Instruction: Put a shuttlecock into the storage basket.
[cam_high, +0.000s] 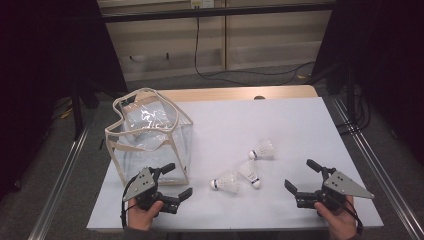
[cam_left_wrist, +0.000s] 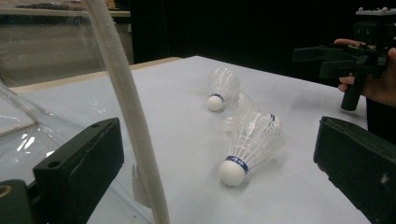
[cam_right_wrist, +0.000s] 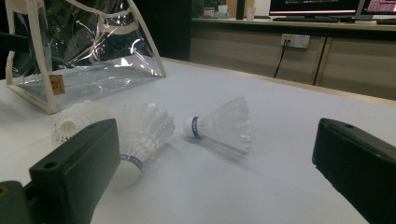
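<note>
Both black two-jaw grippers, left (cam_high: 172, 182) and right (cam_high: 302, 176), rest low at the near table edge with jaws spread wide, holding nothing. Between them three white feathered shuttlecocks (cam_high: 226, 182) (cam_high: 250, 173) (cam_high: 263, 149) lie on the pale grey table surface (cam_high: 280, 120), the nearest two touching. Farther left stands a clear plastic bag with cream trim (cam_high: 150, 135), its contents hard to make out through glare; beyond lie grey floor and wooden cabinets.

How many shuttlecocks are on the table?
3. One shuttlecock lies farthest back, one in the middle, and one nearest the clear bag. The bag looks empty.
</note>
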